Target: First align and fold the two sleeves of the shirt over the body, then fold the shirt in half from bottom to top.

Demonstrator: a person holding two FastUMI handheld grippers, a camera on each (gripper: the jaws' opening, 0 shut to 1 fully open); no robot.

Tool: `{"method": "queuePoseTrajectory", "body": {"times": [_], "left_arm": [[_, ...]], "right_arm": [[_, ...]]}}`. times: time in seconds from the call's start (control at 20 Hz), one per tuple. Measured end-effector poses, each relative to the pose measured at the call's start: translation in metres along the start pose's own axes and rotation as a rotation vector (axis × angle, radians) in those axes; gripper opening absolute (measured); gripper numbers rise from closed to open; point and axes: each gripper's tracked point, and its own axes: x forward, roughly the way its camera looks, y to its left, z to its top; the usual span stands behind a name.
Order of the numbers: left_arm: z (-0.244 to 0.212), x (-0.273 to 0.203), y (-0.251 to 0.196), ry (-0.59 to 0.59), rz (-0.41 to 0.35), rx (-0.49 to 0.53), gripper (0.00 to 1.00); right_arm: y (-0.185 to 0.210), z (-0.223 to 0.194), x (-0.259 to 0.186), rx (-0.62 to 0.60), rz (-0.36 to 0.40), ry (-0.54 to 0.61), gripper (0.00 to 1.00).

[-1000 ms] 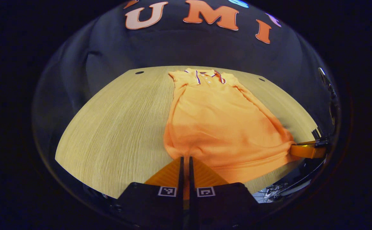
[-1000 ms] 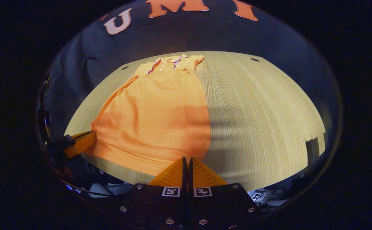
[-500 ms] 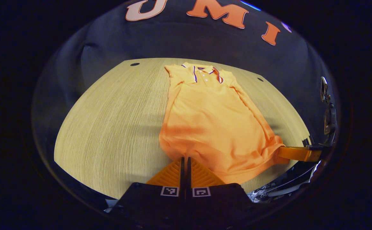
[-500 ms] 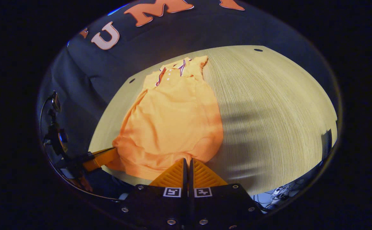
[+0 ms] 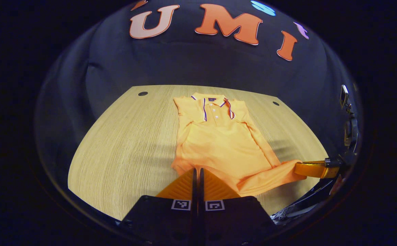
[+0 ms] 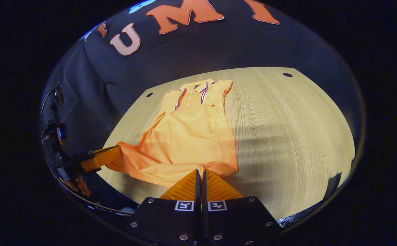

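Observation:
An orange polo shirt [image 5: 218,143] [image 6: 191,136] lies lengthwise on the wooden table, collar at the far end, both sleeves folded in over the body. Its bottom hem is raised off the table and held at both corners. My left gripper [image 5: 196,170] is shut on the hem's left corner. My right gripper [image 6: 200,171] is shut on the hem's right corner. In the left gripper view the right gripper [image 5: 316,169] reaches in from the right, pinching the stretched hem. In the right gripper view the left gripper [image 6: 99,159] comes in from the left, doing the same.
The light wooden table [image 5: 126,143] [image 6: 287,130] has bare surface on both sides of the shirt. Small dark holes [image 5: 142,93] [image 6: 287,74] mark its far corners. The black cloth wall stands right behind the table's far edge.
Both grippers have risen and moved forward toward the collar with the hem in them. The lower part of the shirt has lifted off the table and the flat part looks shorter.

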Motion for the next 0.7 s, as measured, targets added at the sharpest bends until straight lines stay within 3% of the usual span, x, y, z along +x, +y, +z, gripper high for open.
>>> {"method": "queuePoseTrajectory", "body": {"times": [0.2,0.7], "left_arm": [[0.022,0.003,-0.002,-0.018,0.006,0.002,0.01],[0.113,0.060,0.011,-0.059,-0.084,0.000,0.01]], "right_arm": [[-0.004,0.022,0.004,-0.038,-0.013,-0.014,0.01],[0.000,0.121,0.033,-0.033,-0.058,-0.099,0.01]]}}
